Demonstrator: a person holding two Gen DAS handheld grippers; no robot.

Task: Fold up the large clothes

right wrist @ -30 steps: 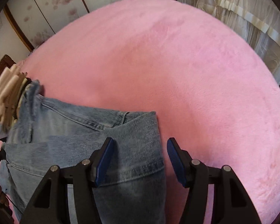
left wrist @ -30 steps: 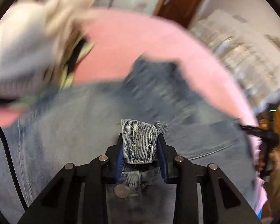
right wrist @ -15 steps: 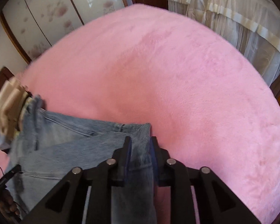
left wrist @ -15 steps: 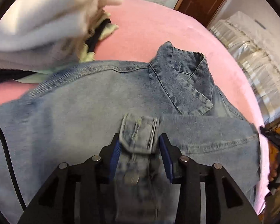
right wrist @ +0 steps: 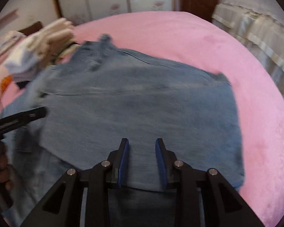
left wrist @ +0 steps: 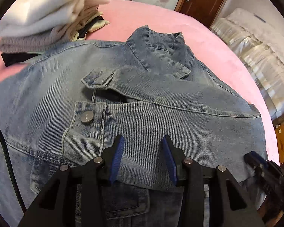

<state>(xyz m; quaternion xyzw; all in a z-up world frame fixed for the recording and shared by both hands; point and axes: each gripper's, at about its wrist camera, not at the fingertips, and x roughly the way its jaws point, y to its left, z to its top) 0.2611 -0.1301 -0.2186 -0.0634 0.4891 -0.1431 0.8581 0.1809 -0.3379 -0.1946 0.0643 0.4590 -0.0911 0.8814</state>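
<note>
A: Where is the denim jacket [left wrist: 142, 102] now?

B: It lies flat on the pink blanket [left wrist: 160, 24] and fills the middle of both views. In the left wrist view the collar [left wrist: 160, 49] is at the upper centre. One sleeve is folded across the body, and its cuff [left wrist: 96, 79] ends left of the centre, above the metal button [left wrist: 87, 117].

A: And the jaws?

B: The left gripper [left wrist: 142, 158] has its jaws apart. The cloth passes under them and nothing is pressed between the pads. The right gripper [right wrist: 142, 158] is the same, jaws apart over the denim, though that view is blurred, so I am less sure there.

A: What can go wrong from here?

B: I think three things. First, the folded sleeve lies loose. If a gripper drags over it while moving to the next edge, the sleeve may slide off and the fold opens. Second, denim is thick and stiff. If the jaws take only the top layer at the hem, the lower layers stay behind and the next fold becomes crooked.

A: And the third?

B: The stack of folded clothes [left wrist: 51, 15] at the upper left is touching the jacket's shoulder, as far as I can tell. A wide swing of the cloth could push that stack over.
</note>
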